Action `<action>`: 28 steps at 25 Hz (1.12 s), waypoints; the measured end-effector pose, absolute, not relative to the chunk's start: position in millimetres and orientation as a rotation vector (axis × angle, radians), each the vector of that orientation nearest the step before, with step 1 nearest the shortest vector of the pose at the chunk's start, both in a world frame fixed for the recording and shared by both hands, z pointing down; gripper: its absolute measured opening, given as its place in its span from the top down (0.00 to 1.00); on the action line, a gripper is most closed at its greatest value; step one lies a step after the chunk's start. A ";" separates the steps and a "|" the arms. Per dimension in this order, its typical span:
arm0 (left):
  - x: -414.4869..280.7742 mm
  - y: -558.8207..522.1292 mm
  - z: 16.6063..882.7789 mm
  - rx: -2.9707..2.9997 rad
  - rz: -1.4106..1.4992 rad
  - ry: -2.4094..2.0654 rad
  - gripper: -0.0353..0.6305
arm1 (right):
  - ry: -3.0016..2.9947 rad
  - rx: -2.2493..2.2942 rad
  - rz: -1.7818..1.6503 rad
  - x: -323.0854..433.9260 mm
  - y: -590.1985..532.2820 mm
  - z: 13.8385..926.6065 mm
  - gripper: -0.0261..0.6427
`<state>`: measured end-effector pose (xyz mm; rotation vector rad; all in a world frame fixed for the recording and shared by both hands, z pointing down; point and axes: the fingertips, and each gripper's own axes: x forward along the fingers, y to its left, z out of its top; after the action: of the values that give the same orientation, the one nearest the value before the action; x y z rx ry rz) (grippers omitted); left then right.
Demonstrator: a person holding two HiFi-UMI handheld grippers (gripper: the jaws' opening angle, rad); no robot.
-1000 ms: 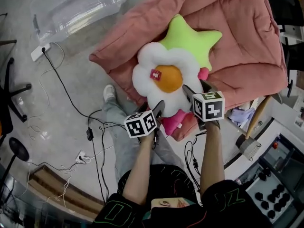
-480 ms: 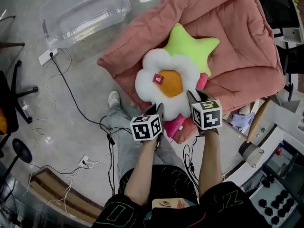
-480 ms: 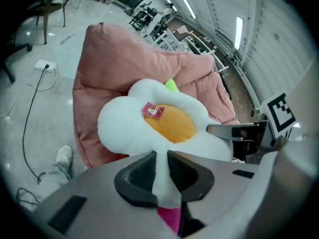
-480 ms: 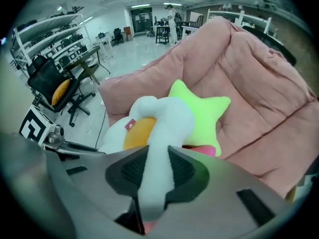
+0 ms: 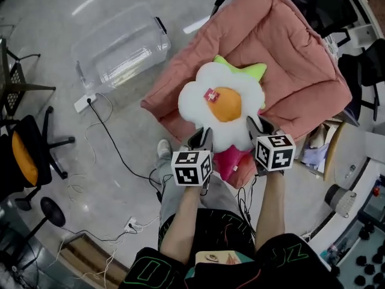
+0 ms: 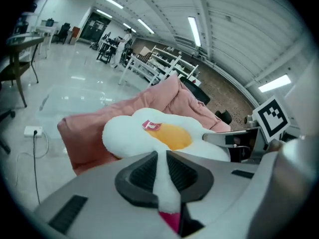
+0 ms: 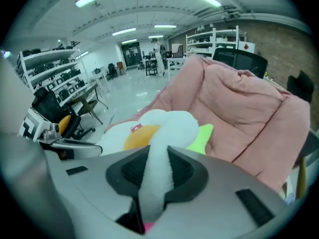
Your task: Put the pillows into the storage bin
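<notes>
A second ago both my grippers stood wide around the near petals of the white flower pillow (image 5: 222,104). Now each has bitten. My left gripper (image 5: 201,139) is closing on the near-left petal, and in its own view the white plush is squeezed thin between the ribbed pads. My right gripper (image 5: 260,127) is closing on the near-right petal, which bulges up out of its jaws. So I have the flower at two points, and the grasp looks made.

The flower also covers more of the green star pillow (image 5: 254,71) than it did; only the star's tips peep out behind it. That suggests I've begun to lift or draw it, though from above I can't be sure it has left the pink cushion (image 5: 295,59). It sits over the cushion's near-left part, with a magenta pillow (image 5: 231,161) showing under it at the cushion's near edge.

The clear storage bin (image 5: 123,47) stands on the floor beyond the cushion's left edge, well apart from the flower. No pillow seems to be in it, so the carry leftward is what remains for this one, as I judge it.

My forearms reach forward side by side, marker cubes facing up, jaws pointing away from me, with the flower between the two grippers.
</notes>
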<state>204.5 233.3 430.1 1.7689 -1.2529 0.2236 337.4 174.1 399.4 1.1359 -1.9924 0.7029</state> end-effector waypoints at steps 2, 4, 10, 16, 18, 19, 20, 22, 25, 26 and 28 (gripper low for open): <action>199.6 220.6 407.7 1.822 0.225 -1.280 0.88 | -2.060 1.175 0.690 335.1 165.0 377.4 0.84; 194.4 210.8 388.5 1.864 0.234 -1.307 0.88 | -2.117 1.206 0.680 332.2 158.7 359.8 0.84; 162.3 187.6 349.3 1.919 0.262 -1.409 0.88 | -2.250 1.206 0.681 303.0 137.0 329.6 0.84; 115.2 168.9 328.4 1.906 0.255 -1.525 0.88 | -2.356 1.130 0.672 253.6 109.1 315.8 0.84; 95.6 163.9 325.8 1.889 0.247 -1.561 0.88 | -2.381 1.095 0.673 232.7 100.1 314.7 0.84; 84.0 160.6 325.0 1.879 0.242 -1.578 0.87 | -2.392 1.077 0.669 220.2 95.0 314.1 0.84; 71.2 157.0 324.6 1.869 0.238 -1.592 0.88 | -2.400 1.061 0.664 206.6 89.8 313.6 0.84; 43.6 149.8 325.2 1.849 0.229 -1.609 0.87 | -2.409 1.034 0.657 178.1 80.8 313.4 0.83; 3.2 131.7 327.9 1.829 0.220 -1.623 0.87 | -2.412 1.004 0.657 137.1 61.2 316.3 0.83; -9.4 124.3 330.2 1.823 0.221 -1.627 0.87 | -2.412 0.995 0.660 124.4 53.2 318.9 0.83; -34.6 109.6 338.7 1.807 0.226 -1.627 0.87 | -2.408 0.978 0.670 98.4 37.7 328.0 0.83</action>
<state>-34.6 109.6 338.7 1.8072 -1.6273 0.2259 98.4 37.7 328.0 0.9784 -2.4083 0.6697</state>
